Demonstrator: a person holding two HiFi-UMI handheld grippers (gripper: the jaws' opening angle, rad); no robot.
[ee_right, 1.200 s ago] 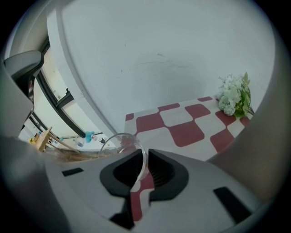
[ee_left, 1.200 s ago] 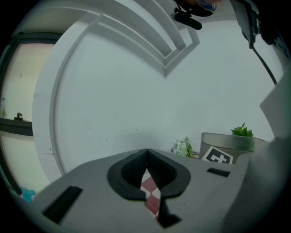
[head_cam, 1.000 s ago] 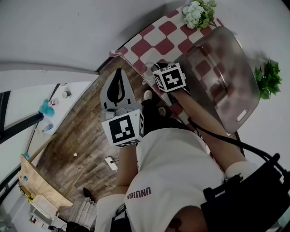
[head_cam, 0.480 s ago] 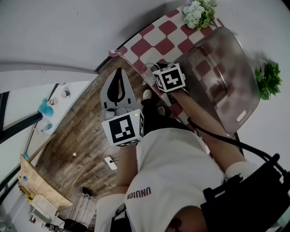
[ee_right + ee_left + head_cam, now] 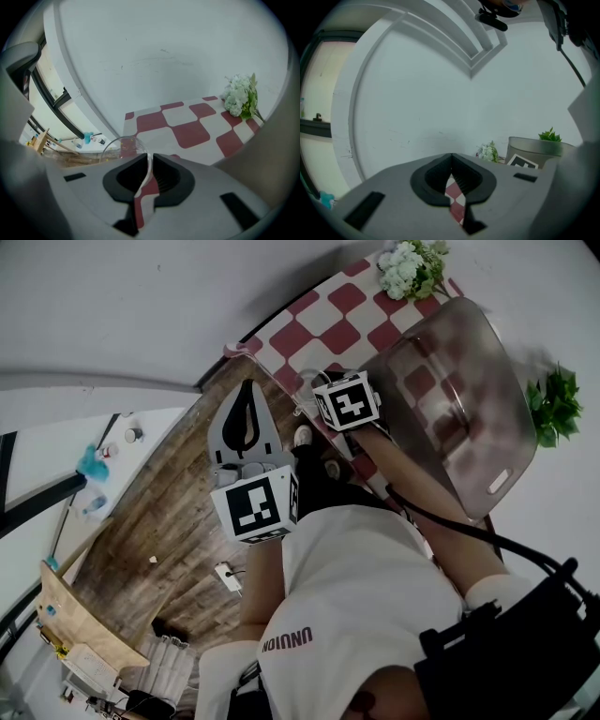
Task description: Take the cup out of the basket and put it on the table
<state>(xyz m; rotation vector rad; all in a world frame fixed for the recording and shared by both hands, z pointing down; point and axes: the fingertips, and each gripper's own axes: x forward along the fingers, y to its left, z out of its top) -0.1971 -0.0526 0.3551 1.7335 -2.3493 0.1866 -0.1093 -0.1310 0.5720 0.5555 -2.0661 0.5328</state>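
A clear glass cup (image 5: 123, 144) hangs just above the red-and-white checkered table (image 5: 187, 133), near its left edge. My right gripper (image 5: 149, 158) is shut on the cup's thin wall, which runs between the two jaws. In the head view this gripper's marker cube (image 5: 347, 399) sits over the table's near edge, beside the grey translucent basket (image 5: 487, 371); the cup is hard to make out there. My left gripper (image 5: 246, 395) hangs over the wooden floor, off the table, shut with nothing in it (image 5: 451, 159).
White flowers (image 5: 408, 266) lie at the table's far end, and a green plant (image 5: 555, 404) stands beyond the basket. The person's legs and white shirt (image 5: 356, 596) fill the lower middle. A shelf with small items (image 5: 98, 474) stands to the left.
The right gripper with the cup has shifted slightly up and left along the table's edge. The left gripper has not moved.
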